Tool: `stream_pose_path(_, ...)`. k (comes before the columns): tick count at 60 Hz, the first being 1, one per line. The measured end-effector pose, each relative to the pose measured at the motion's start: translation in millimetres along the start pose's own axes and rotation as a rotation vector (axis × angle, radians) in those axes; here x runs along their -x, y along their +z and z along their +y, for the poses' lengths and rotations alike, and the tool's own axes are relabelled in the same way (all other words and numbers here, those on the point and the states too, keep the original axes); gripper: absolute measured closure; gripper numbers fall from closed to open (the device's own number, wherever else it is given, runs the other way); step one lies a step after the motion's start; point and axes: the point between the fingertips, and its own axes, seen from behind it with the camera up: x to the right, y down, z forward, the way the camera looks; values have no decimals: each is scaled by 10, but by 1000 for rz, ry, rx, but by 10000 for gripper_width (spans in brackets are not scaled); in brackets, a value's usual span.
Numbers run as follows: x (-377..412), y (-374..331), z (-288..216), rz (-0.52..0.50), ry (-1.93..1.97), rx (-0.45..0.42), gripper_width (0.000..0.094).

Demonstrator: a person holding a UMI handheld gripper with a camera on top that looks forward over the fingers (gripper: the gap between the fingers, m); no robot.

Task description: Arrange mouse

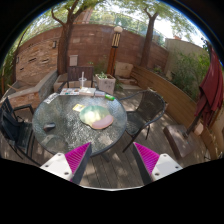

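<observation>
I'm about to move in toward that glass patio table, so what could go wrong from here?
The gripper is open and well short of the round glass table, so nothing is held yet. I can't pick out the mouse among the small items on it; a pink item and papers lie there, and a wrong grab seems possible. The dark chair beside the table could catch the fingers on approach.

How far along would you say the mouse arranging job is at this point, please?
Nothing looks done yet. The tool is open and empty, its fingers held well short of the round glass table. A pink pad and some papers lie on the table, but I cannot make out a mouse among them. Approaching, finding, gripping and placing the mouse all remain.
</observation>
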Motion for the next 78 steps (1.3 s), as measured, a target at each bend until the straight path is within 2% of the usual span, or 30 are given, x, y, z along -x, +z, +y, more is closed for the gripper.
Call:
stream_pose_path(9,63,80,69,-7,4,12,85)
stream_pose_path(20,487,214,457,-58,-23,68,82)
stream_pose_path(28,1212,324,809,-159,-69,121,78)
stream_pose_path(35,1985,548,941,-259,-109,118,83)
stream_pose_path(45,3120,1099,789,-374,-108,85,83)
stream_pose_path(59,4108,1980,365,-375,-11,77,83)
stream_pose_path(67,4294,2420,172,-343,3,83,95)
stream_pose_path(78,4518,2660,8,-299,7,102,129)
